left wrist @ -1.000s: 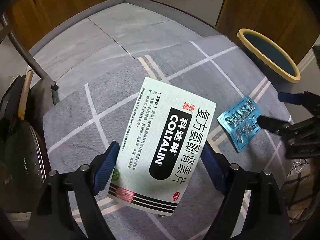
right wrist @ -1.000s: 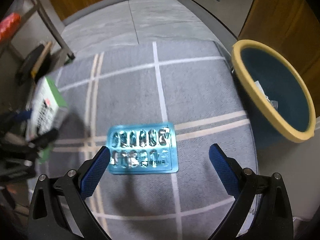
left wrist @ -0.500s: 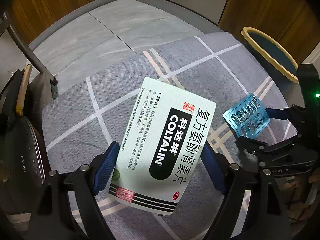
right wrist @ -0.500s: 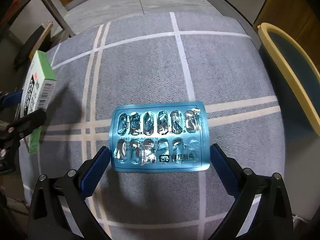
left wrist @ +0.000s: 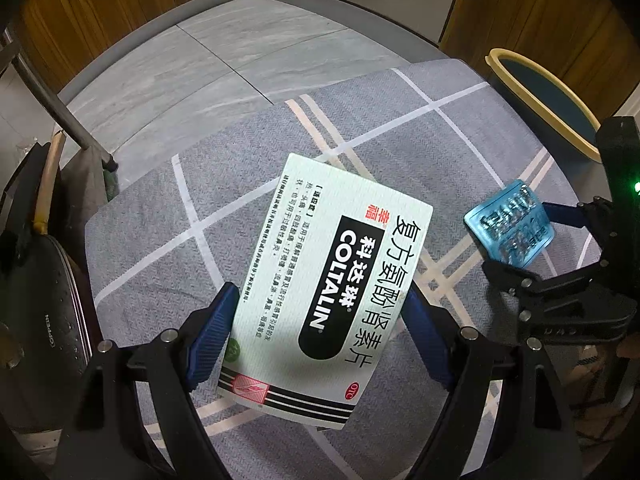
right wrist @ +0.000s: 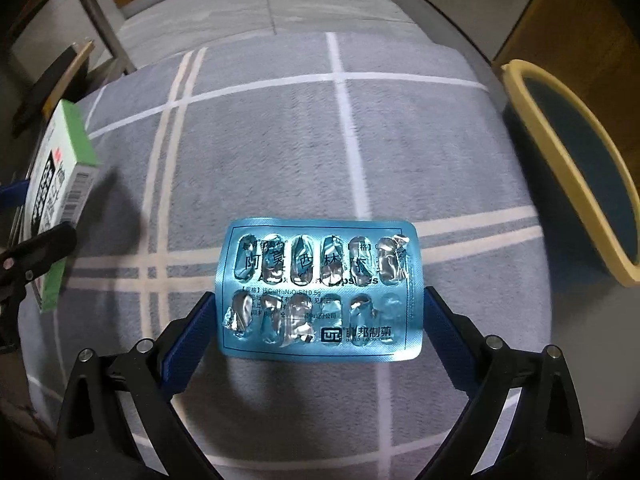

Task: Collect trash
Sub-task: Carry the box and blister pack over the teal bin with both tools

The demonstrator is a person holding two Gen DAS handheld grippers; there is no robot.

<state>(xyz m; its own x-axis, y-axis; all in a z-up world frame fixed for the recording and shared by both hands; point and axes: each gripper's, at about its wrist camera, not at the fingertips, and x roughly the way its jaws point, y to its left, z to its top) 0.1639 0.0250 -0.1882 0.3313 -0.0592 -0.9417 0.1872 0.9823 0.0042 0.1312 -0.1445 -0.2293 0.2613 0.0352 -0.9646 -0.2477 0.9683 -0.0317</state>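
A white and green medicine box (left wrist: 332,280) marked COLTALIN is held above the grey plaid cloth. My left gripper (left wrist: 320,294) is shut on it, with a blue pad on each long side. The right wrist view shows the box (right wrist: 60,184) at the far left, casting a shadow. A used blue blister pack (right wrist: 320,292) lies on the cloth. My right gripper (right wrist: 318,296) is open around it, pointing steeply down, one pad at each short edge. The jaws look no narrower than a second ago. The left wrist view has the blister pack (left wrist: 508,228) at the right.
A blue bin with a yellow rim (right wrist: 516,72) stands just past the table's right edge, also seen as the bin (left wrist: 496,58) at the upper right. Dark objects and a metal frame leg (left wrist: 60,120) crowd the left side. Grey floor tiles (left wrist: 240,40) lie beyond the far edge.
My right gripper has come down over the blister pack, which now sits between its pads; the jaw width looks the same. The left gripper and its box have barely moved.
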